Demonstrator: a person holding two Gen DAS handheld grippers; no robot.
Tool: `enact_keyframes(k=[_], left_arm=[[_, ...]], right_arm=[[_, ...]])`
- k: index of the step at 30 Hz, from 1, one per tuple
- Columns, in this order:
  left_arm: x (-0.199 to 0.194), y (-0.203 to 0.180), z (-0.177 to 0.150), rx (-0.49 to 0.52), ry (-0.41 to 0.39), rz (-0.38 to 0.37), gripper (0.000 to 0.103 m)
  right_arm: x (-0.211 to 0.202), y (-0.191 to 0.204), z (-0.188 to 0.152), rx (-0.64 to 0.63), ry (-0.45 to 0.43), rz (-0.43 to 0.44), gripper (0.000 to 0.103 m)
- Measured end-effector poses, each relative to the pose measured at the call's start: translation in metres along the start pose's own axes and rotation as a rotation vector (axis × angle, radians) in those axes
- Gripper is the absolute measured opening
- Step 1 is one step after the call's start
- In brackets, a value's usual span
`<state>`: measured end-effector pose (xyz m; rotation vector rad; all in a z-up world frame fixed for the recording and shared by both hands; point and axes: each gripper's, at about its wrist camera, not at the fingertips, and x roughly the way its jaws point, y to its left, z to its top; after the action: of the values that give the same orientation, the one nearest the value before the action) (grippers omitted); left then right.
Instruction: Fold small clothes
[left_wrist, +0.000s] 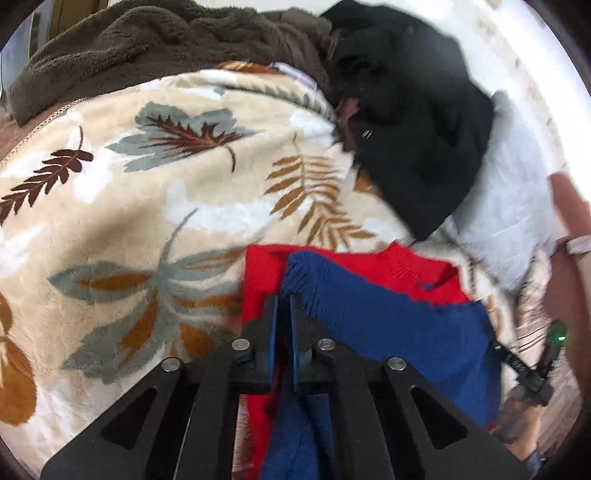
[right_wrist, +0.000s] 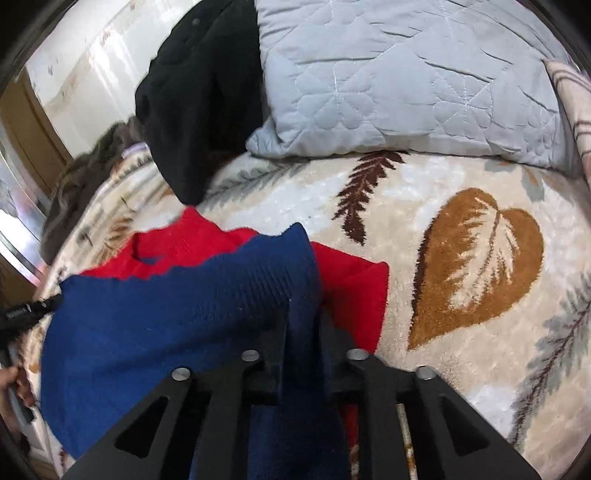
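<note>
The left gripper (left_wrist: 283, 301) points forward and slightly down over the blanket (left_wrist: 122, 206), its jaws drawn almost together on the left corner of the knit (left_wrist: 388, 325), a red-and-blue garment; a thin sliver of cloth shows between the fingers (left_wrist: 271, 325). The knit lies on the blanket in front of both grippers, its blue part lifted and stretched between them, folded over the red part, which lies flat beneath and shows beyond the blue edge. In the left view, the right gripper's black body sits at the far right edge, by the person's arm, though its tips are hidden there. In the right view, the right gripper (right_wrist: 303, 321) also aims forward and down, jaws closed on the blue cloth's right corner, the fabric bunched thickly between its fingers (right_wrist: 327, 332) and hanging below them. At the left edge of that view a hand (right_wrist: 16, 384) grips the other tool. Beyond the knit lie a black garment (right_wrist: 199, 99), a brown fleece (left_wrist: 147, 33) and a grey pillow (right_wrist: 406, 74) resting on the blanket's far side.
</note>
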<state>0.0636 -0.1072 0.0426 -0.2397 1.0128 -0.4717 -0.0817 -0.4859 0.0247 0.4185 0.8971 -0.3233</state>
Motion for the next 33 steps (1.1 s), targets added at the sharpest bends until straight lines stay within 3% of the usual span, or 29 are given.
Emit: enact_keyframes(k=[1, 3, 7, 11, 19, 24, 26, 28, 30, 33], left_arm=[[-0.005, 0.001, 0.001, -0.009, -0.007, -0.027, 0.013], [-0.017, 0.004, 0.001, -0.019, -0.018, -0.073, 0.035], [-0.027, -0.002, -0.012, 0.069, 0.038, -0.062, 0.036], [-0.029, -0.009, -0.044, 0.171, 0.112, -0.003, 0.036], [-0.055, 0.008, -0.064, 0.184, 0.088, 0.004, 0.035], [-0.038, -0.023, -0.065, 0.311, 0.121, 0.010, 0.034], [-0.021, -0.036, -0.066, 0.365, 0.150, 0.065, 0.031], [-0.007, -0.039, -0.063, 0.368, 0.166, 0.109, 0.017], [-0.011, -0.031, -0.058, 0.307, 0.134, 0.090, 0.006], [-0.046, -0.017, -0.056, 0.239, -0.025, 0.065, 0.006]], right_arm=[[-0.003, 0.000, 0.001, 0.000, -0.003, 0.001, 0.028], [-0.008, 0.003, 0.005, -0.017, -0.012, 0.008, 0.040], [-0.008, 0.006, 0.012, -0.024, -0.004, 0.033, 0.045], [0.005, 0.006, 0.011, -0.007, 0.038, 0.037, 0.040], [-0.004, 0.007, 0.008, 0.003, 0.025, 0.045, 0.042], [0.003, 0.010, 0.007, 0.009, 0.042, 0.040, 0.042], [0.006, 0.012, 0.008, 0.009, 0.042, 0.029, 0.037], [0.006, 0.017, 0.010, -0.009, 0.039, -0.002, 0.008], [0.000, 0.021, 0.012, -0.030, 0.030, -0.017, 0.007], [-0.022, 0.020, 0.016, -0.054, -0.041, -0.007, 0.006]])
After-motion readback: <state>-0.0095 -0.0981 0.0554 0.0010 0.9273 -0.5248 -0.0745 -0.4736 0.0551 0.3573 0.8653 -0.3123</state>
